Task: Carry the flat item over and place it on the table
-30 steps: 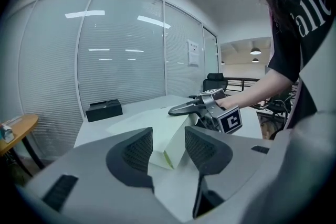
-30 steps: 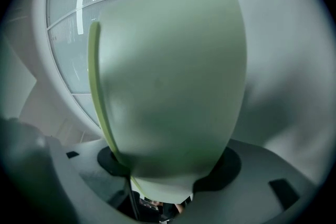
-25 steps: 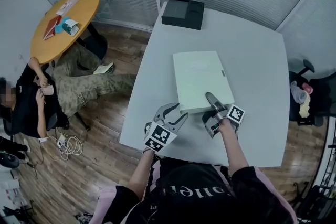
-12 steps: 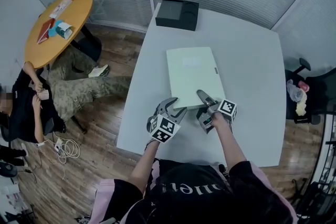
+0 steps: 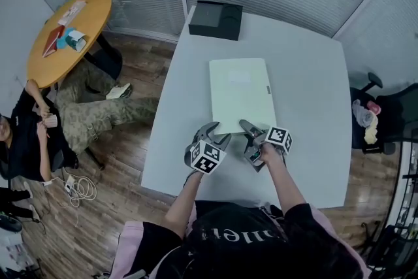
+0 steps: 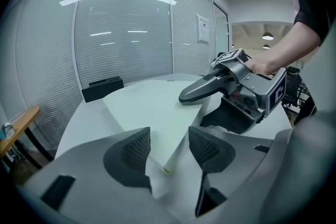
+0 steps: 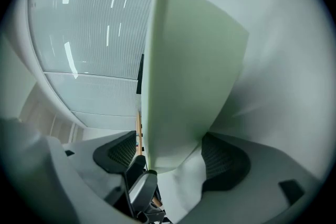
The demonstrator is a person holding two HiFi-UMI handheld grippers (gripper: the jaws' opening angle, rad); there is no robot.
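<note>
- Since a second ago the flat item (image 5: 239,91) has swung a little squarer to the white table (image 5: 313,101) and lies slightly nearer the black box. Both grippers have kept to its near edge.
- Nearest, at the item's 7 o'clock corner, the left gripper (image 5: 219,132) has its jaws apart. The corner sits in the gap with neither pad pressing it, so this gripper holds nothing.
- Just to its 3 o'clock, the right gripper (image 5: 247,138) straddles the near edge with one jaw over the top face. Its jaws are spread and look clear of the item, which suggests it has let go rather than clamped.
- The item lies mid-table, its long side running toward 12 o'clock. Whether the edge by the right gripper is fully down cannot be told.
- Both grippers probably sit at that edge because it is where a thin, flat thing can be gripped and freed. The placing looks all but done.
- Farther off at 12 o'clock the black box (image 5: 215,19) stands at the table's far edge, apart from the item.
- At 10 o'clock, off the table, is a round wooden table (image 5: 72,29).
- The head view alone gives this layout.
- Only the left gripper view shows the right gripper's upper jaw from the side, raised over the item.
- Only the right gripper view shows the item's edge between that gripper's pads.
</note>
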